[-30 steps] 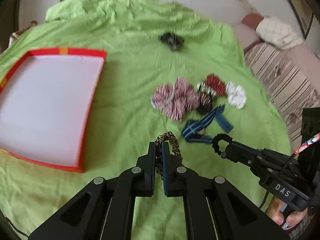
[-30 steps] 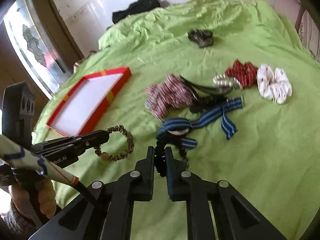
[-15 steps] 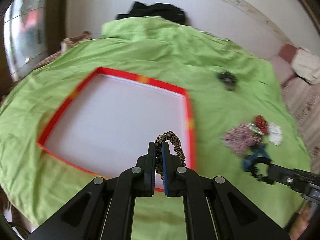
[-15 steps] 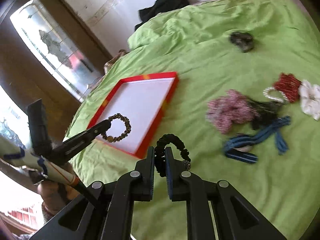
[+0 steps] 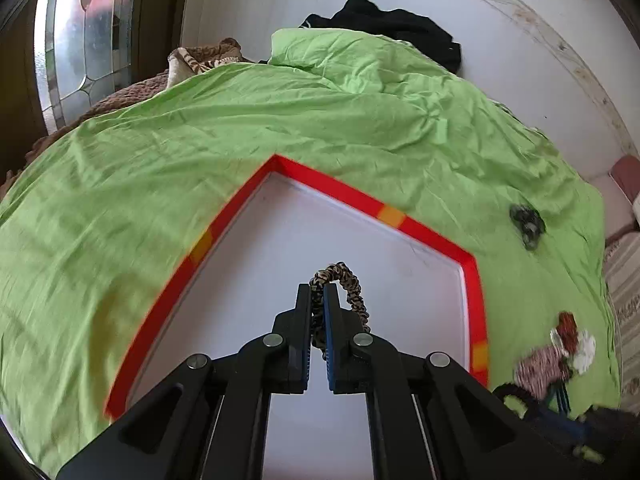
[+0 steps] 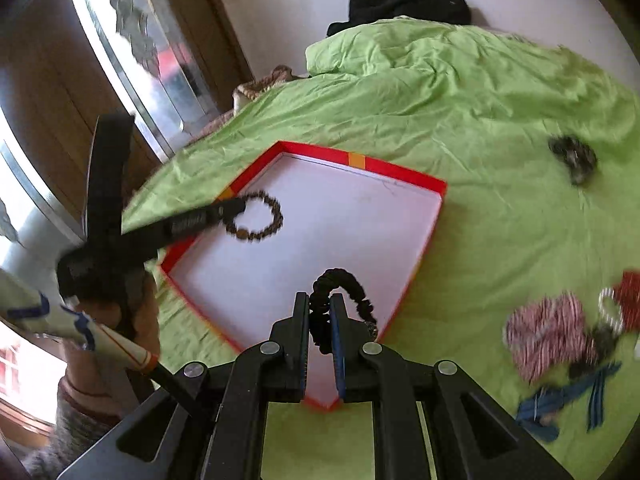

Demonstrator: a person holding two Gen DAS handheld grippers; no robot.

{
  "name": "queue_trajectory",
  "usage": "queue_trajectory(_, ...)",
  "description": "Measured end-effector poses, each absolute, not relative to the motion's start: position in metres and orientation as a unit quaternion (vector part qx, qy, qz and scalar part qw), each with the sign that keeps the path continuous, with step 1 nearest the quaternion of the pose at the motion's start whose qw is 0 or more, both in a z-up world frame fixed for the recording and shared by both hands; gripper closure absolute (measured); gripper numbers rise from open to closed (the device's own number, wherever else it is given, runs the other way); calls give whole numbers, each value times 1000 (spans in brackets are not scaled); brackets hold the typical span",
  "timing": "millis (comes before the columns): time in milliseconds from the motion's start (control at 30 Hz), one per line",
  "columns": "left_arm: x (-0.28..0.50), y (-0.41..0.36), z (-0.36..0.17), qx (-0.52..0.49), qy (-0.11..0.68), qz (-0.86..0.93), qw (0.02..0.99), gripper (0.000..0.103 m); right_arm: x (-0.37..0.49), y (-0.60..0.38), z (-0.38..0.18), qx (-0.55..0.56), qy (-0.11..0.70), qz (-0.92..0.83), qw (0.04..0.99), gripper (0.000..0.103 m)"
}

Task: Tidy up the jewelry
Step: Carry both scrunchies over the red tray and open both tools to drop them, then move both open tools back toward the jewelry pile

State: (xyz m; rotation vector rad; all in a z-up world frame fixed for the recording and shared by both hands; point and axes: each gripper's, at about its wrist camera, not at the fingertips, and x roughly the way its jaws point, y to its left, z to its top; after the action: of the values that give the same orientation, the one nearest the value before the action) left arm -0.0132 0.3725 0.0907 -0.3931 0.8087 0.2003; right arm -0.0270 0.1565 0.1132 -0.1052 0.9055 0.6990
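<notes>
Green bedsheet: soft, creased cloth. Red-rimmed tray: shallow, flat white floor, lying on it. Left gripper pinches a leopard-print band above the tray; right gripper pinches a black ruched band over its near corner. Advice: lower both near the floor, release well apart.

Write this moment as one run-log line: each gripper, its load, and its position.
left gripper: shut on leopard-print scrunchie, over red-rimmed tray | right gripper: shut on black scrunchie, at tray's near edge | tray floor bare
</notes>
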Motion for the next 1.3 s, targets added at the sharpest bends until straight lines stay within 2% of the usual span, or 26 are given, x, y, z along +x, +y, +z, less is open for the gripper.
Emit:
queue_trajectory(267,40,416,67,-243,395,100,880,98,48,204,84,-125,432,275,850,92)
queue_trajectory(533,46,435,52,-273,396,109,870,97,104,217,55,-106,460,241,848,92)
queue_trajectory(600,42,438,54,-279,389,117,870,94,106,217,53,-103,458,233,852,91)
queue_trajectory(667,40,442,56,-290,383,115,869,80,105,217,55,-98,458,231,853,79)
queue_trajectory(733,35,444,60,-298,370,120,872,72,103,213,59,-90,456,231,855,66)
queue_trajectory(767,33,444,63,-299,362,122,874,71,101,210,62,-87,452,230,857,63)
queue_trajectory(833,28,442,70,-301,350,120,879,70,96,205,70,-83,449,231,859,63)
queue_trajectory(967,15,438,80,-296,326,121,890,61,81,188,84,-79,439,234,864,62)
queue_trajectory(1067,5,432,85,-281,315,127,897,61,67,171,93,-72,433,231,868,56)
queue_trajectory(1300,-13,393,98,-180,301,143,925,61,40,120,97,-50,434,209,875,55)
